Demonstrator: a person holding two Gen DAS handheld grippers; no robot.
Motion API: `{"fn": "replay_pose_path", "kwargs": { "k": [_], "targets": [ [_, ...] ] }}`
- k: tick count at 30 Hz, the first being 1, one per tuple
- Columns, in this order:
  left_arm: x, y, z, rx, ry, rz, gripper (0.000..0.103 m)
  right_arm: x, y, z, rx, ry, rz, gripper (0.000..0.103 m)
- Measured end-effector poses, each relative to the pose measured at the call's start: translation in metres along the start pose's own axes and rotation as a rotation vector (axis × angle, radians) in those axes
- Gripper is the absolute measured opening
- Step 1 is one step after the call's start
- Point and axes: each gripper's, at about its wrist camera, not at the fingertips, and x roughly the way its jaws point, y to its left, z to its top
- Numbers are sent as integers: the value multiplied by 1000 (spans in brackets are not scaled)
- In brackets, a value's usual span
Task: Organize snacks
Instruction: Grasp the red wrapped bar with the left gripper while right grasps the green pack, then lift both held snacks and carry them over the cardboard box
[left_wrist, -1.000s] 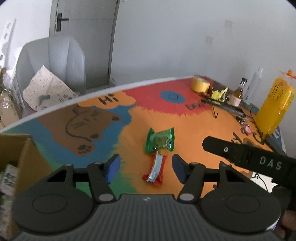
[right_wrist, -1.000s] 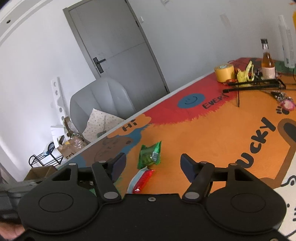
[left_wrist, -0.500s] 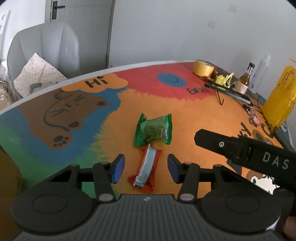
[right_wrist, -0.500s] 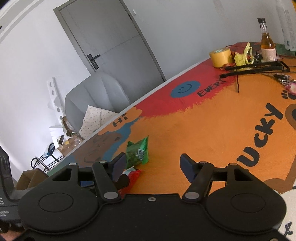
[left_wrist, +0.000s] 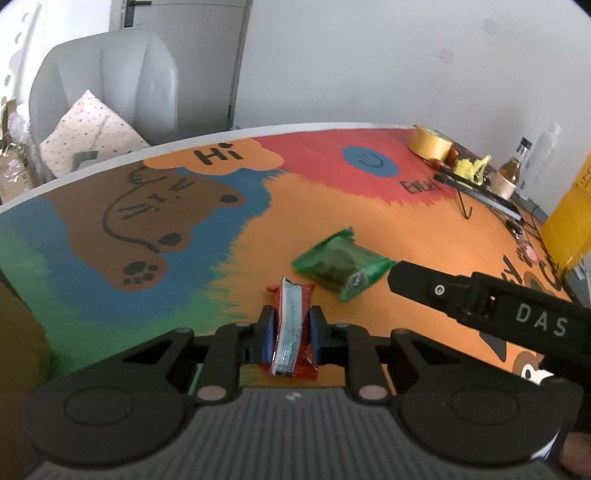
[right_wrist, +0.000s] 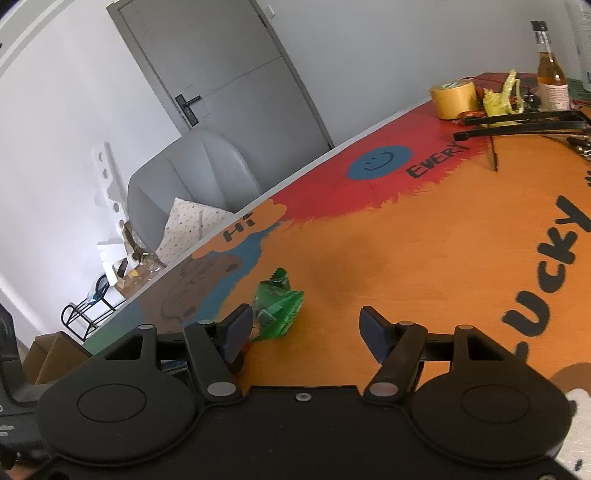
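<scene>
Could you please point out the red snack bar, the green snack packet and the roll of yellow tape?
red snack bar (left_wrist: 291, 328): left wrist view, middle of the wrapper.
green snack packet (left_wrist: 341, 267): left wrist view, centre of the packet.
roll of yellow tape (right_wrist: 452, 98): right wrist view, outer side.

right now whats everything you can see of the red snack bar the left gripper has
The red snack bar is a long, slim packet in glossy red foil with a pale blue and white strip along its length and crimped ends. It lies lengthwise between the blue pads of the left gripper, which press its two long sides. Its near end juts back past the pads; its far end points toward the green snack packet, apart from it. Whether it rests on the painted table is unclear.
</scene>
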Motion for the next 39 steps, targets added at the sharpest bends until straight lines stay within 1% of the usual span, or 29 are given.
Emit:
{"fn": "replay_pose_path", "kwargs": {
  "k": [11, 21, 22, 23, 24, 25, 27, 30, 32, 39],
  "targets": [
    [-12, 23, 7, -55, -60, 52, 18, 23, 21, 5, -43, 26, 8, 66],
    [-15, 37, 10, -97, -78, 62, 18, 49, 33, 8, -84, 53, -44, 66],
    [-15, 38, 10, -99, -80, 64, 18, 51, 34, 7, -94, 55, -45, 65],
    [-15, 38, 9, -99, -81, 64, 18, 53, 36, 6, -105, 59, -43, 59],
    [-15, 38, 9, -96, -82, 65, 18, 53, 37, 4, -117, 55, -47, 46],
    [-15, 38, 9, -93, -81, 65, 18, 54, 37, 3, -130, 57, -55, 35],
    [-15, 38, 9, -96, -80, 65, 18, 51, 36, 3, -126, 67, -23, 28],
    [-17, 37, 7, -97, -77, 68, 18, 40, 39, -1, -152, 49, -27, 26],
    [-20, 37, 5, -101, -74, 68, 18, 32, 37, -4, -139, 46, -15, 26],
    [-40, 30, -2, -87, -89, 55, 18, 1, 31, -11, -93, 1, -22, 26]
  ]
}}
